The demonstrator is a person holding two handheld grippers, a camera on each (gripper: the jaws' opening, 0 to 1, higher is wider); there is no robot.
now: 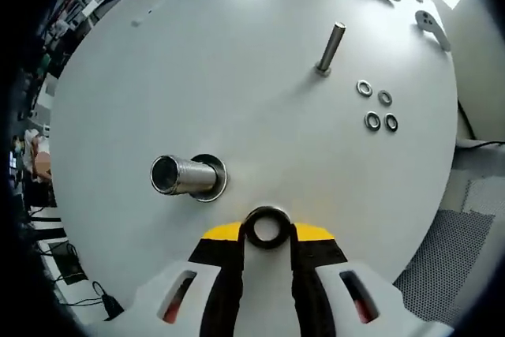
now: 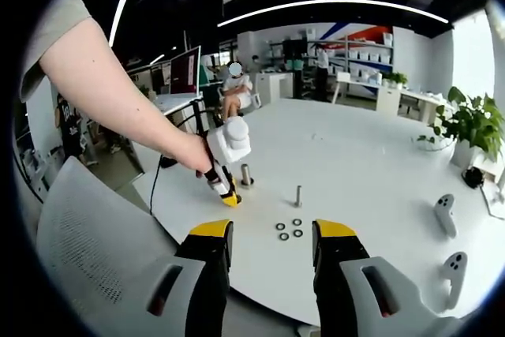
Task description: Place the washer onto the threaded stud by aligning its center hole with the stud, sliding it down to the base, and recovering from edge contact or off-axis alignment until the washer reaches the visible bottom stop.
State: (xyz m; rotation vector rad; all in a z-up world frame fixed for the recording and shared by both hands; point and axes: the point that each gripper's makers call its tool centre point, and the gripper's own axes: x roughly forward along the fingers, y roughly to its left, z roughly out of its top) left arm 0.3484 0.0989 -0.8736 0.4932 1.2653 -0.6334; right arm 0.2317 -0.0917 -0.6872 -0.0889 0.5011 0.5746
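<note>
While clamped between the yellow-tipped jaws of the left gripper (image 1: 267, 236), a shiny steel ring washer (image 1: 267, 226) is held just above the round white table (image 1: 237, 53), near the thick threaded steel stud (image 1: 180, 176). Four loose washers (image 1: 377, 108) are seen beside a slim upright pin (image 1: 331, 47). Jaws of the right gripper (image 2: 272, 241) are kept apart.

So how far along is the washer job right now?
Done: the left gripper is shut on a washer. In hand: it is near the wide threaded stud but not yet over it. Left: align the hole and slide it to the base. Four spare washers lie by the thin stud.
</note>
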